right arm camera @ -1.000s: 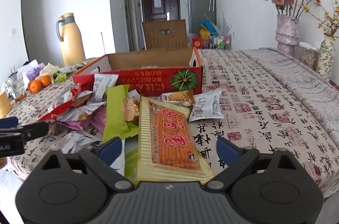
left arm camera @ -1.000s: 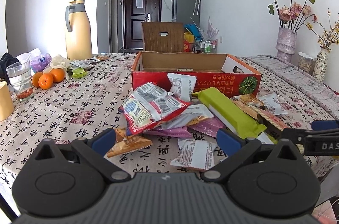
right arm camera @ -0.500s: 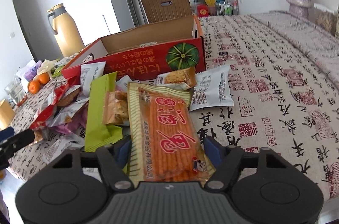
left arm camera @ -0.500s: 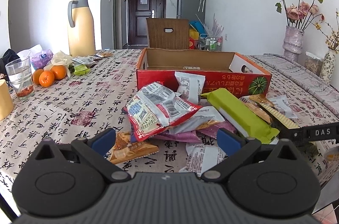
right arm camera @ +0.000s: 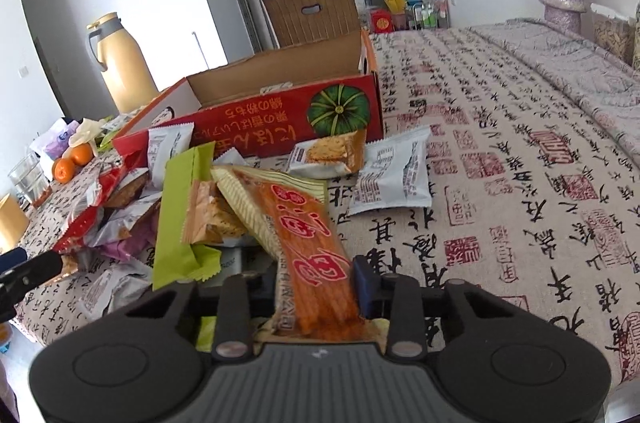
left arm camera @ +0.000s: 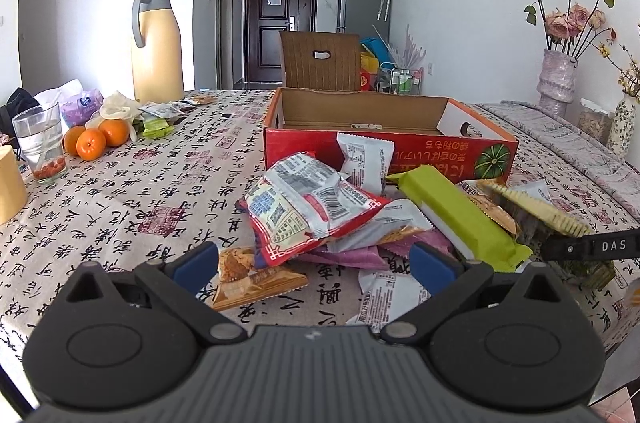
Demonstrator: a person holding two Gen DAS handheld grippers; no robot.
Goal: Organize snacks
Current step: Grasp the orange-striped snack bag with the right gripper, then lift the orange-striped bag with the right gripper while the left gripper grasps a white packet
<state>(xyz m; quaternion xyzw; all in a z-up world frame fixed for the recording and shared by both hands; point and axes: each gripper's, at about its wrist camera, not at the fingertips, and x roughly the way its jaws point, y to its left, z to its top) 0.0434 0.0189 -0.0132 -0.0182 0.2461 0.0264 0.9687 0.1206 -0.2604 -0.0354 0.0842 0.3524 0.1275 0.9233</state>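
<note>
Near the table's right edge, right gripper (right arm camera: 320,287) was clamped on the near end of the orange biscuit-stick pack (right arm camera: 304,227), tilted up over the snack pile. Probably light, crinkly, brittle inside; grip the end seam. Left gripper (left arm camera: 312,263) hung wide open, holding nothing, short of the red carton (left arm camera: 400,147).

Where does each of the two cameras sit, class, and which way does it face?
Left wrist: sits on the left claw, open, facing the snack pile and red box; the right claw's finger tip shows at right.
Right wrist: sits on the right claw, shut on the orange snack pack, looking across the tablecloth to the box.
Shared: red box, green pack, yellow thermos.
</note>
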